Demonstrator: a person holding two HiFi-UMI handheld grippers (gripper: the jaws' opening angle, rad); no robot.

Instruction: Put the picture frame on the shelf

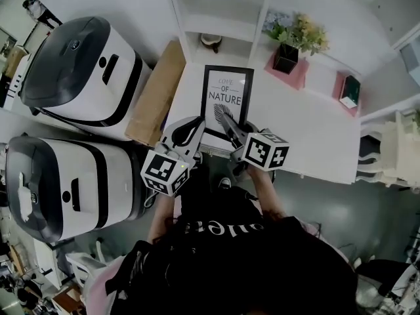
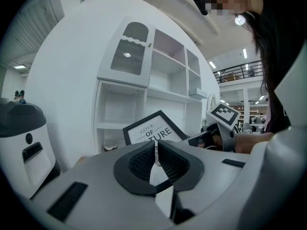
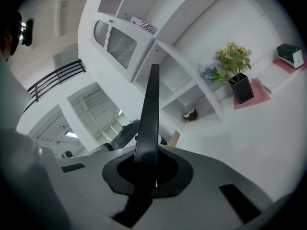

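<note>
The black picture frame (image 1: 227, 97), printed "LOVE OF NATURE", is tilted up over the white table (image 1: 308, 130), in front of the white shelf unit (image 1: 223, 18). My right gripper (image 1: 227, 121) is shut on the frame's lower edge. In the right gripper view the frame (image 3: 149, 114) stands edge-on between the jaws of the right gripper (image 3: 151, 164). My left gripper (image 1: 194, 128) is shut and holds nothing, just left of the frame's lower corner. In the left gripper view the left gripper (image 2: 156, 152) points at the frame (image 2: 154, 131) and the shelf unit (image 2: 165, 95).
A potted plant (image 1: 296, 39) on a pink mat and a green box (image 1: 350, 89) sit on the table's far right. A small round object (image 1: 211, 41) lies in a low shelf compartment. A cardboard box (image 1: 157, 92) and two white machines (image 1: 85, 71) stand to the left.
</note>
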